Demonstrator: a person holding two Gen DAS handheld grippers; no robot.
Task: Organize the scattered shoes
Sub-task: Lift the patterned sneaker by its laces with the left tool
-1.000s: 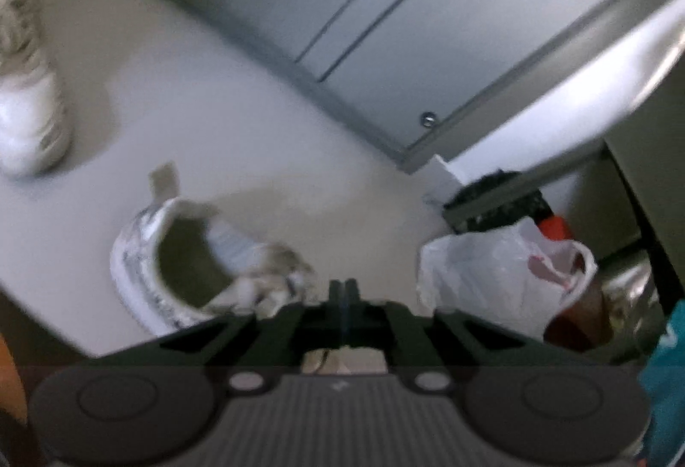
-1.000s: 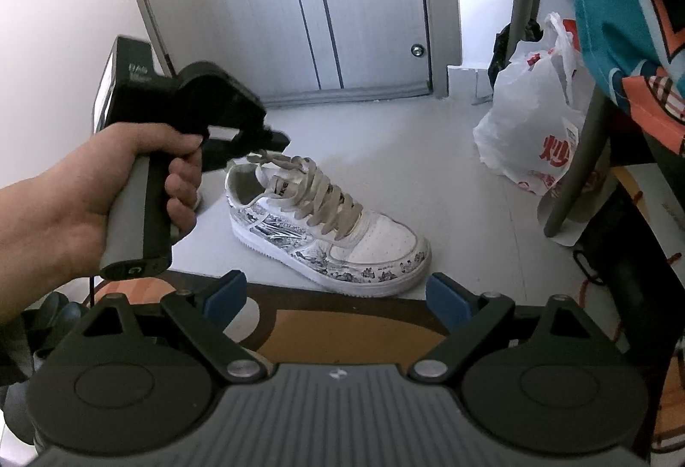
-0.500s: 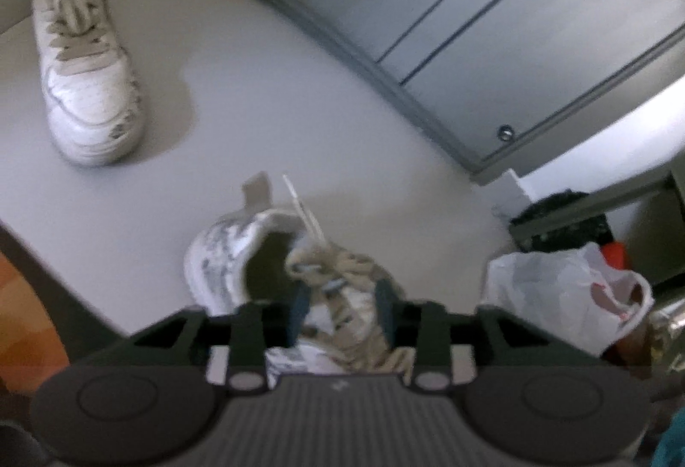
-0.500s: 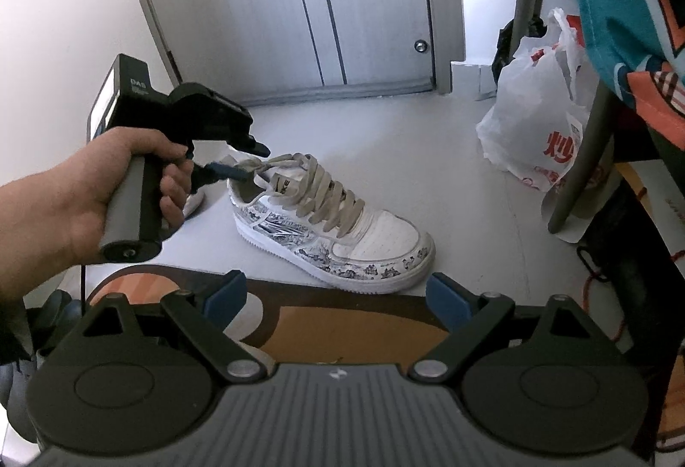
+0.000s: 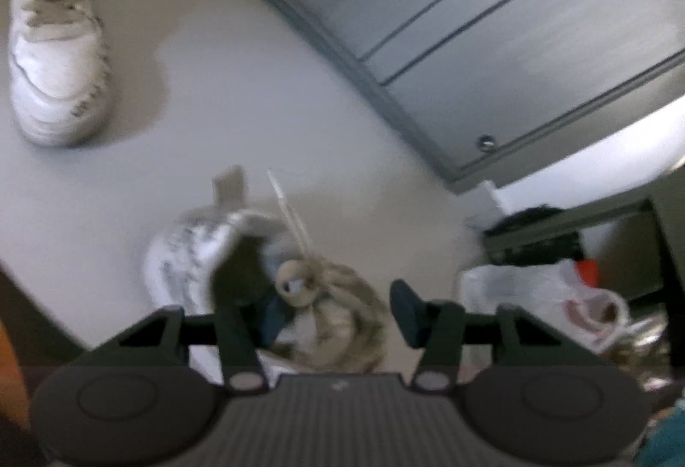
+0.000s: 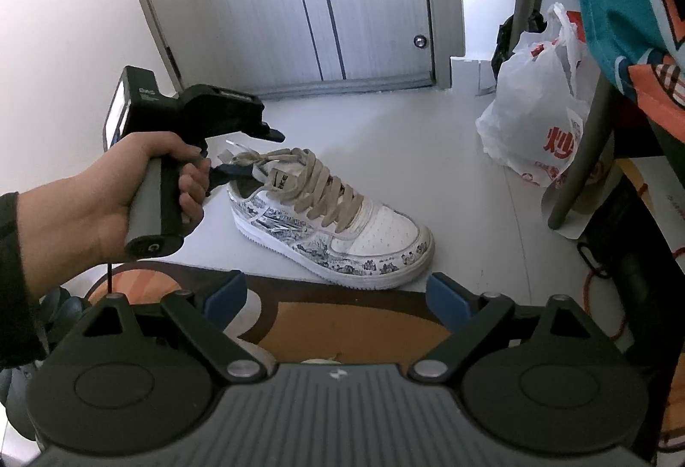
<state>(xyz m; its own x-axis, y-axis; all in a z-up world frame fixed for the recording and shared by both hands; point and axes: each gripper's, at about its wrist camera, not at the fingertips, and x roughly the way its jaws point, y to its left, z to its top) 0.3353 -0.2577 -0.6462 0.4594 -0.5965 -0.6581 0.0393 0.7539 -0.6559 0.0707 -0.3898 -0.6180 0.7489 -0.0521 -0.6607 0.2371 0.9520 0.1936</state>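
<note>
The printed sneaker sits upright on the pale floor, its heel end reaching between the jaws of the left gripper and its toe pointing away from them. Those jaws stand partly spread and have just been closing: one finger dips into the collar opening, the other rides outside, and the tongue and beige laces lie between them without yet being pinched, as far as the blurred left wrist view lets me judge. The shoe should be light and fairly stiff at the sole and heel counter, but soft at the tongue and laces, so the padded collar wall or heel is the better place to take hold; laces alone would let it swing. It is a white low-top with blue-grey landscape print along the sides. Its mate, the second sneaker, lies well beyond the left jaws, near the wall. The right gripper hangs spread and empty, nearer the camera than the shoe's toe.
</note>
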